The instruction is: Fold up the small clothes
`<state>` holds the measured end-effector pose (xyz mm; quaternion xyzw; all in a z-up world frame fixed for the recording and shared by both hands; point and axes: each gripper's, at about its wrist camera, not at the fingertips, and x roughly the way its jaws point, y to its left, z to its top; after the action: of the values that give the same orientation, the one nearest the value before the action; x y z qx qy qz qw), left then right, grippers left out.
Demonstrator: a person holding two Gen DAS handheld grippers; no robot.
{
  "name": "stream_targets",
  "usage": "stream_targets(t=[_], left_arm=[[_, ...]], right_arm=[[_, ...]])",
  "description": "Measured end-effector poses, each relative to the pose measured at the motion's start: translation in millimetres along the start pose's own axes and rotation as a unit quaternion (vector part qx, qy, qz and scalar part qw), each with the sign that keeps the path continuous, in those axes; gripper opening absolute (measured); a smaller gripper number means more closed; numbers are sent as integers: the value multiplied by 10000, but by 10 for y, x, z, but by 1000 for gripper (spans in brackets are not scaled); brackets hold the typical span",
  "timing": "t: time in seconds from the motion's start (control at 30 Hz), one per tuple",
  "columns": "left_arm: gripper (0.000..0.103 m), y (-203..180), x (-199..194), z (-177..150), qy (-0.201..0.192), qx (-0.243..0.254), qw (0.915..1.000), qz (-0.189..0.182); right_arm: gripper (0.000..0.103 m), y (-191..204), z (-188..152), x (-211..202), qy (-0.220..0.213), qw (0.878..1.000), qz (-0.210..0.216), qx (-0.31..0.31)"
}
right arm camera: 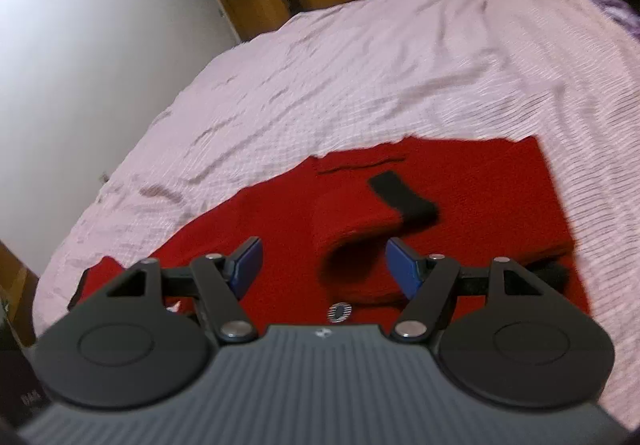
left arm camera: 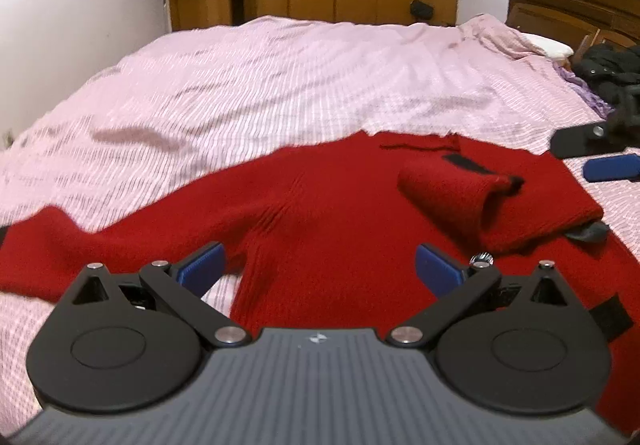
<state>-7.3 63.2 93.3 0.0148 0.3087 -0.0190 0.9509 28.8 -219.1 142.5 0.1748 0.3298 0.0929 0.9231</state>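
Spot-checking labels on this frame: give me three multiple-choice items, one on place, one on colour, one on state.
1. Where does the red sweater lie?
A. on the bed sheet
B. in the wardrobe
C. on the floor

2. What colour are the gripper pads?
A. green
B. blue
C. white

3. How does the right sleeve lie?
A. spread outward
B. rolled up
C. folded over the body

Key: 1 A, pink sheet shows all round it; 2 B, blue in both views; 3 C, its black cuff rests on the chest.

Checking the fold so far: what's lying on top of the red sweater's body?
One sleeve, with a black cuff, lies folded across the red sweater. Whatever is beneath the sleeve is covered.
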Motion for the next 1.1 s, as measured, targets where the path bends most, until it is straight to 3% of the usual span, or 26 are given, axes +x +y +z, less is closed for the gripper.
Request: stream_targets(t=[0.27, 0.47, 0.63, 0.8, 0.9, 1.03, 1.07, 1.1], left_arm=[[103, -307, 158, 213, 127, 177, 9989, -408], [103, -699, 416, 364, 211, 579, 9965, -568], [103, -999, 694, 460, 218, 848, 9940, -655], [103, -1251, 1024, 518, 252, 1067, 9919, -639], [103, -1358, 1182, 535, 291, 1129, 9899, -809], [103, -1471, 1393, 514, 292, 1331, 9882, -701], [101, -1490, 1430, 503, 266, 1379, 9878, -673], [92, -1500, 1449, 491, 210, 1402, 9875, -682]], right_arm=[[74, -650, -124, 91, -359, 9943, -881, 477], [74, -1161, -226, 286, -402, 9874, -1213, 930], [74, -1406, -306, 454, -359, 9869, -1203, 1017], [77, -1409, -378, 595, -437, 9894, -1202, 686], [77, -1437, -403, 658, -504, 9895, -1154, 713], [78, -1467, -465, 710, -638, 9896, -1065, 734], [79, -1469, -482, 722, -665, 9897, -1053, 704], [79, -1468, -489, 727, -679, 9899, -1034, 696]])
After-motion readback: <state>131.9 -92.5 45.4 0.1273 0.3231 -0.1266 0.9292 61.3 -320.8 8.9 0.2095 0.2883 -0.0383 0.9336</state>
